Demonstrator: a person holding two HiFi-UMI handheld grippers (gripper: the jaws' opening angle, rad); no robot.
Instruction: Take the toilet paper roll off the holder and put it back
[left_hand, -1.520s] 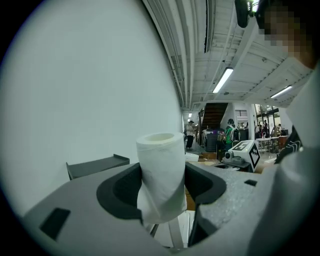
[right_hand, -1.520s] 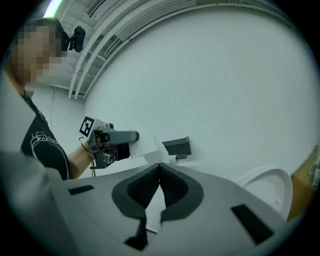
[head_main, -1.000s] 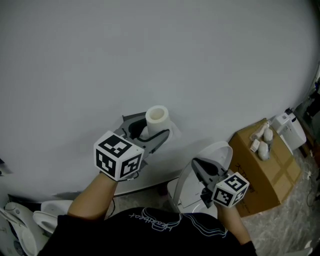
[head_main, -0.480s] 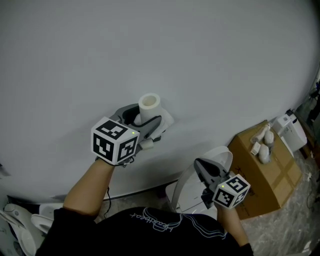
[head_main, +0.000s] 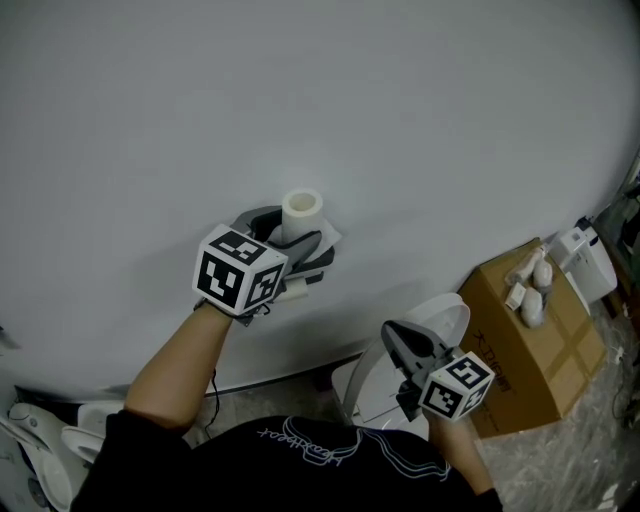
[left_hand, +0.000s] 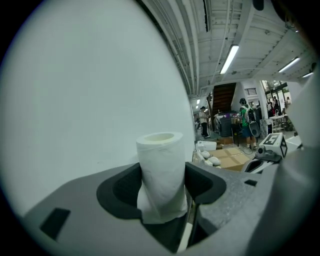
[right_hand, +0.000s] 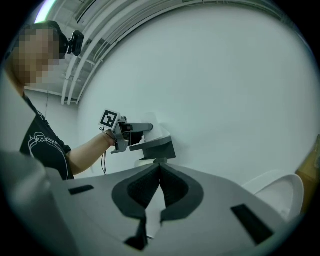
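Clamping the toilet paper roll (head_main: 302, 214) upright beside the holder (right_hand: 160, 148), the left gripper (head_main: 296, 238) likely steadies it for seating; the right gripper (head_main: 391, 329) hangs closed, empty.

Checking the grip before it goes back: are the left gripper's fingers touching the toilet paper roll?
Touching. The left gripper view shows the toilet paper roll upright in the left gripper, both fingers pressed against its sides.

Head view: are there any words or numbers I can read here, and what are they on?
No text here reads clearly.
Black shirt: pale looping script, too blurred to read.
Marker cubes: only black-and-white square patterns, no words.
Cardboard box: no print that can be made out.
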